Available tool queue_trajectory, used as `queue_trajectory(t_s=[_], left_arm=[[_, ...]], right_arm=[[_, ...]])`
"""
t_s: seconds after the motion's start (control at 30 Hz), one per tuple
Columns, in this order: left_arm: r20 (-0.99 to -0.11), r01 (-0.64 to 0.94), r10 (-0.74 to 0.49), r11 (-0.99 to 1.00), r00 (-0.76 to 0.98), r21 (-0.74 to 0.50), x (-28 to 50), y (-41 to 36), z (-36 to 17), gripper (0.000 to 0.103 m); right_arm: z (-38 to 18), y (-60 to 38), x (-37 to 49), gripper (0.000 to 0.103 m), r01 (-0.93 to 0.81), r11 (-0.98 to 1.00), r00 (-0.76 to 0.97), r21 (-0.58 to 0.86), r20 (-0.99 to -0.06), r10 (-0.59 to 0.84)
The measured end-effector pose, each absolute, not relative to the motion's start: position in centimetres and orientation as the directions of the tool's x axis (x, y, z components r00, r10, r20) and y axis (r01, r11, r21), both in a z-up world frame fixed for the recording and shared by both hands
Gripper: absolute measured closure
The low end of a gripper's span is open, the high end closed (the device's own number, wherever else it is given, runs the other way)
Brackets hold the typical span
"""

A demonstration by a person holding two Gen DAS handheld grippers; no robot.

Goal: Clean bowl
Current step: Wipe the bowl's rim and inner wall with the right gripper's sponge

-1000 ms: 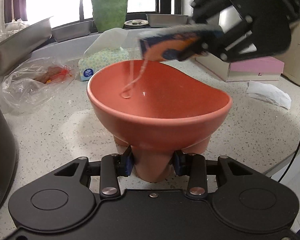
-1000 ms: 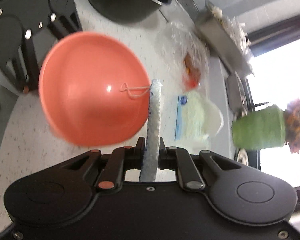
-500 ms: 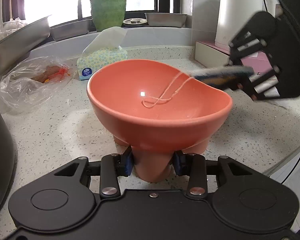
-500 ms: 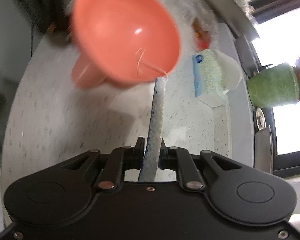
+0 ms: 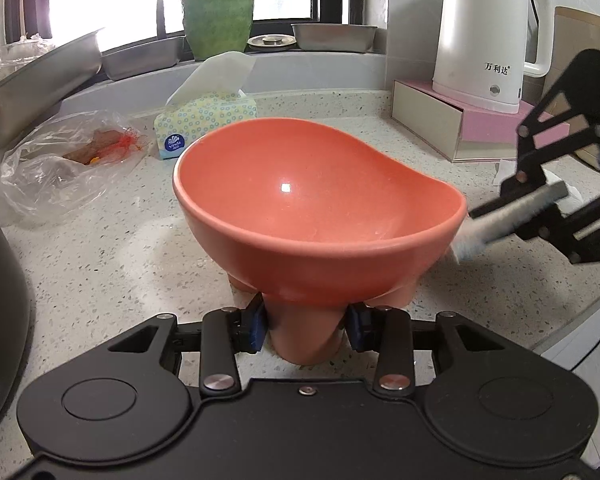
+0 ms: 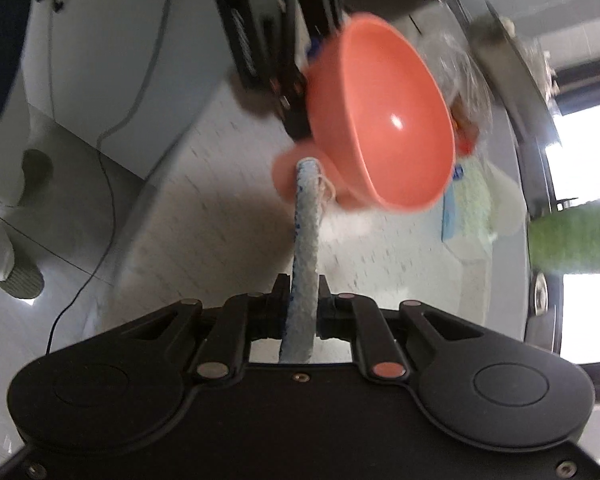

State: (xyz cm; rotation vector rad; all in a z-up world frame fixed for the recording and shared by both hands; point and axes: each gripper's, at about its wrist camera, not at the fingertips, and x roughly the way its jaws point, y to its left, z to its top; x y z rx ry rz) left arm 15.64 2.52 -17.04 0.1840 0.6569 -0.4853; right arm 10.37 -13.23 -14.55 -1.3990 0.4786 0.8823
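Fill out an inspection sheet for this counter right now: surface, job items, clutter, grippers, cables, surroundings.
Surface: speckled white countertop, no spill seen.
Job's things: coral footed bowl upright, inside looks empty; flat sponge cloth outside the bowl, its tip by the outer wall on the right gripper's side.
Clutter: tissue pack, clear plastic bag with scraps, pink box under a white kettle, dark pot at the edge.
Grippers: left gripper clamped on the bowl's foot; right gripper shut on the sponge cloth.
Cables: thin black cable hanging off the counter side.
Surroundings: green vase and steel trays on the window sill.
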Motion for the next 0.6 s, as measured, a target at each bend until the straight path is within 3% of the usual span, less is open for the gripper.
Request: queue_trajectory(t_s=[0.6], left_arm=[[-0.575,0.47,-0.383,0.883,0.723,0.002,14.9,2.6,-17.7,0.065]], right_arm=[[-4.9,-8.3,8.3,0.09,-0.866,-0.038,0.444,-0.498,-0.804,0.395]])
